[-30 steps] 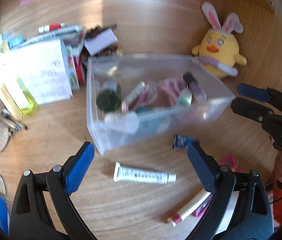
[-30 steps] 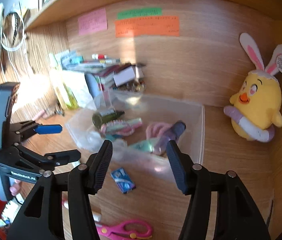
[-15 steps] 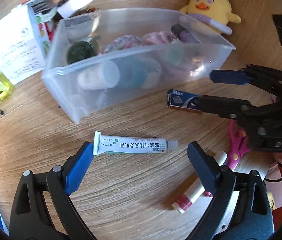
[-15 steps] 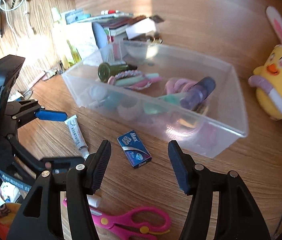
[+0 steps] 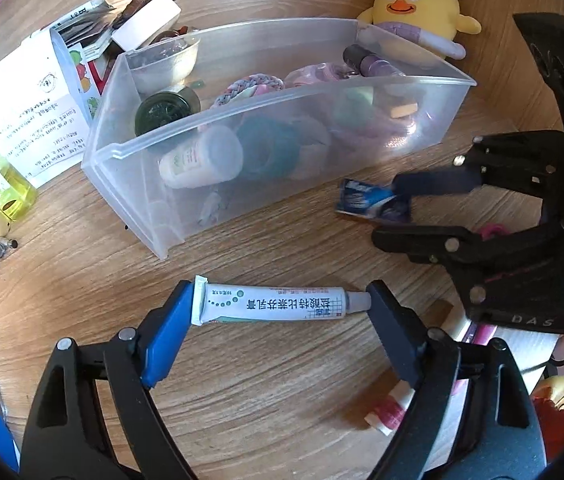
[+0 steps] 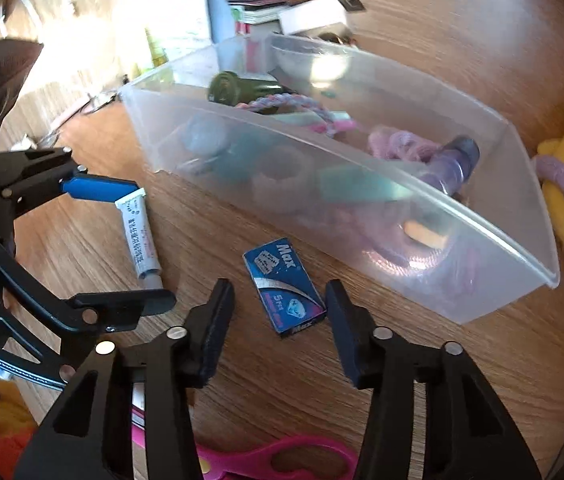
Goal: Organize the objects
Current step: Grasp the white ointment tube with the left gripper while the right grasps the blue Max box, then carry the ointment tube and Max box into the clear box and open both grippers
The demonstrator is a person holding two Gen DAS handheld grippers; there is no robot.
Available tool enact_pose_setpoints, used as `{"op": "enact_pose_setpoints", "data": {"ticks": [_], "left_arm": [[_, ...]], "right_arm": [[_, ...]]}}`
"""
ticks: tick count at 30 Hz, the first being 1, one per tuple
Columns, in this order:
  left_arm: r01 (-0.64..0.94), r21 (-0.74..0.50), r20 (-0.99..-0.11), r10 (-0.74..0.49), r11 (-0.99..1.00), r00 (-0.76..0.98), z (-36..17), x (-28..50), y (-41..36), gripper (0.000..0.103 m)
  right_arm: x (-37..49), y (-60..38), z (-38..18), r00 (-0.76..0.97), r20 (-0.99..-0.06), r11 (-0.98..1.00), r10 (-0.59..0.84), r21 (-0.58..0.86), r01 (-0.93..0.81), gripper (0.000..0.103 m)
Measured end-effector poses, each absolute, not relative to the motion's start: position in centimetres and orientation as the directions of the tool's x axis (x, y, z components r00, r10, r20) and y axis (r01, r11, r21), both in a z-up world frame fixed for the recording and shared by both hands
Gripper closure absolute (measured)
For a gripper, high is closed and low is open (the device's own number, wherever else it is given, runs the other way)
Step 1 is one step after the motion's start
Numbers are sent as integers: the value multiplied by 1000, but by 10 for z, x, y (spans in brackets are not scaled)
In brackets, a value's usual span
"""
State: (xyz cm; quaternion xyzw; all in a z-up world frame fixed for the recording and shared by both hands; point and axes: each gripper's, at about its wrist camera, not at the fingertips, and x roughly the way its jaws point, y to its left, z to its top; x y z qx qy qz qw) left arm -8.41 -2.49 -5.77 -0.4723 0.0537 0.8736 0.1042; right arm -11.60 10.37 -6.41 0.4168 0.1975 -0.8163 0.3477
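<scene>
A white ointment tube (image 5: pixel 278 305) lies on the wooden desk, lengthwise between the fingertips of my open left gripper (image 5: pixel 282 304); the tips touch or nearly touch its two ends. It also shows in the right wrist view (image 6: pixel 139 238). A small blue "Max" box (image 6: pixel 284 286) lies flat between the tips of my open right gripper (image 6: pixel 278 300); it also shows in the left wrist view (image 5: pixel 370 200). A clear plastic bin (image 5: pixel 154 208) holding several small items stands just behind both; it also shows in the right wrist view (image 6: pixel 502 276).
A yellow chick plush (image 5: pixel 418 4) sits behind the bin at the right. Papers, boxes (image 5: pixel 18 112) and a yellow bottle (image 5: pixel 10 192) crowd the left. Pink scissors (image 6: pixel 282 460) and a red-capped white stick (image 5: pixel 390 412) lie near the front edge.
Both grippers have come down and forward toward the desk. The left one now brackets the ointment tube; the right one now brackets the blue box.
</scene>
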Motion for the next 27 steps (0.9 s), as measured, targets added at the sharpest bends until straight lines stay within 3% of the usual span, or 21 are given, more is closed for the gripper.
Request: {"op": "enact_pose_setpoints", "data": {"ticks": [2,13,27], "left_arm": [[-223,-2,-833,125,-975,-538,-58,-81,-27,17],[-152,-49,-768,135,-987,-626,-27,-71,-46,17],[-114,-113,-630,160,-987,-760,32,-79,-53,17]], "right_arm": [[-114,102,-63,-387,-821,-665,-419,-13,747,78],[-97,108,-44,-425,-770,-670,-477,5,742,78],[-86,124,22,-562,-629,-716,-537,-13,698,78]]}}
